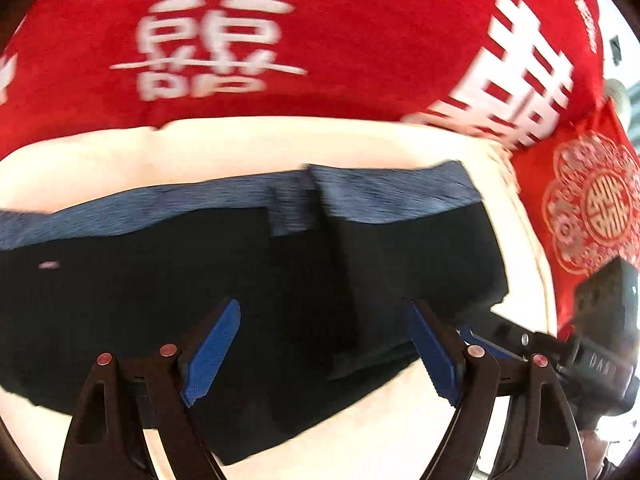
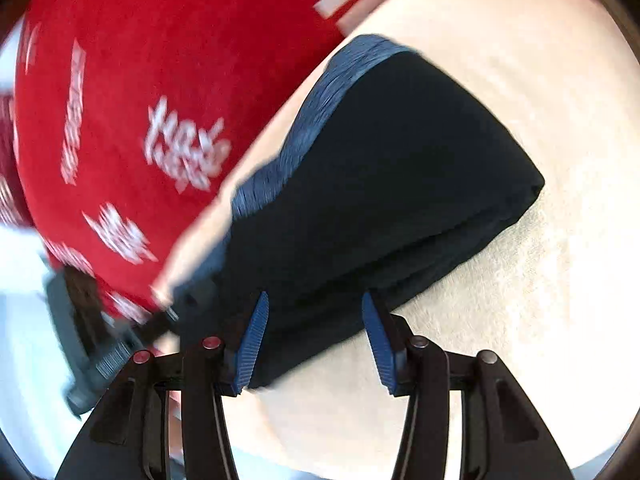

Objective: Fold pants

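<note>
Left gripper [image 1: 324, 352] above pants [image 1: 240, 280], "DAB"-like lettering beyond

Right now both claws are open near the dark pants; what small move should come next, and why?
Probably lower the left claw and close it on the near edge of the dark navy pants with a blue ribbed waistband. Its jaws stand wide open just above the cloth, gripping nothing. The pants already lie in layers on the cream bedspread, and the right claw is open too.

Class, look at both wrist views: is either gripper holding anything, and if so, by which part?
Nothing is held. The left gripper and right gripper are open over the folded pants.
</note>
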Motion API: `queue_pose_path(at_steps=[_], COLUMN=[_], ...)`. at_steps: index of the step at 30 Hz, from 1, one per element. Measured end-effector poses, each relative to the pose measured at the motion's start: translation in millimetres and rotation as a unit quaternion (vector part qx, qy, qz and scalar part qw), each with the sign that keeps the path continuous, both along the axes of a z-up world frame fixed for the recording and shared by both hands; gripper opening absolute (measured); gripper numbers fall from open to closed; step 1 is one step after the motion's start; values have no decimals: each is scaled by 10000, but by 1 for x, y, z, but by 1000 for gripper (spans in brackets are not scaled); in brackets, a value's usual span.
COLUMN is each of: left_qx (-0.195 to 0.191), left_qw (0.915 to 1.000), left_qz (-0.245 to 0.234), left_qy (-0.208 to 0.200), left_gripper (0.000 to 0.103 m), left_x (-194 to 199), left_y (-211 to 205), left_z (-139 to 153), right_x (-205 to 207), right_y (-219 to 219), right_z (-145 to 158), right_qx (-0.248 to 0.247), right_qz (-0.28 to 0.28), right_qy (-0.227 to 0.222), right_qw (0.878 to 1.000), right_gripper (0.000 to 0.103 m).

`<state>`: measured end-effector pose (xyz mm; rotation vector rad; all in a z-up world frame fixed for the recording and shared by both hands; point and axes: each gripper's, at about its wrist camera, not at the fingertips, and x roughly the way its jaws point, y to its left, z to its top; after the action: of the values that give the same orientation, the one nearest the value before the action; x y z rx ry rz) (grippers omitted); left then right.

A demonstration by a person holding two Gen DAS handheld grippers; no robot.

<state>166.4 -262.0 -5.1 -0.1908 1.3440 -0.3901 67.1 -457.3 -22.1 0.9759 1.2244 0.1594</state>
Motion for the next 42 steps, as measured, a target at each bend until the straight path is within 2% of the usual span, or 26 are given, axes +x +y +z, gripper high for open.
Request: queue_pose_path(at_steps=[5,6,7,8,9,10,12,14,16,19,21,23,24,26,27,28,30,33,35,36,37,42], left_qx=[42,38,102,218,287,348,294,202,331,532,659,783,884,867,833,861,975,1014,946,932,938,1118], left_qw=[9995,9992,9988,9983,9980,9978,9987,9993,9989,9978,9973,9968,9960,9960,9962,9959,9948,9937,9942,9942,9942,9929], left_qz=[-232,-261,-298,-327,-339,-329,-296,-286,-301,-224,-154,-47,57,187,212,248,289,311,260,244,205,212], left_qy=[192,293,378,425,452,452,300,153,106,317,290,175,141,112,111,75,-64,-358,-449,-477,-477,-346], left_gripper=[83,69,59,57,49,46,46,46,46,46,47,61,73,76,76,76,76,76,76,76,76,76], left_x=[4,5,5,5,5,4,0,-8,-16,-24,-29,-33,-35,-36,-36,-35,-30,-16,-1,6,13,39], left_y=[-26,-30,-32,-35,-36,-36,-33,-27,-24,-18,-17,-14,-11,-4,-1,3,5,0,-12,-20,-27,-62], left_z=[-13,-19,-24,-29,-33,-33,-21,-9,-8,-29,-38,-35,-33,-27,-23,-18,-6,14,21,20,19,-4], right_x=[4,0,1,2,1,-1,1,4,3,0,-1,4,7,8,8,8,10,22,40,51,58,91], right_y=[-2,-2,-2,-4,-4,-4,-4,6,19,24,26,29,34,38,39,32,26,-3,-19,-27,-31,-35], right_z=[-19,-23,-31,-37,-45,-52,-46,-25,-15,-31,-45,-41,-33,-26,-22,-13,9,39,45,45,44,37], right_qx=[547,653,776,863,977,1117,1138,812,578,415,381,187,-26,-23,13,-116,-376,-929,-1282,-1477,-1561,-1856], right_qz=[-311,-410,-529,-598,-697,-842,-752,-250,209,267,273,483,746,1024,1152,1231,1245,1015,982,977,974,1250], right_qy=[207,240,314,399,576,725,620,385,428,701,887,818,732,741,801,765,481,33,24,92,92,26], right_qw=[9978,9967,9951,9937,9911,9875,9887,9956,9972,9963,9950,9953,9945,9920,9901,9894,9903,9905,9869,9842,9829,9746], right_gripper=[52,49,37,24,5,5,4,4,4,4,4,4,6,13,20,25,28,28,25,16,13,13])
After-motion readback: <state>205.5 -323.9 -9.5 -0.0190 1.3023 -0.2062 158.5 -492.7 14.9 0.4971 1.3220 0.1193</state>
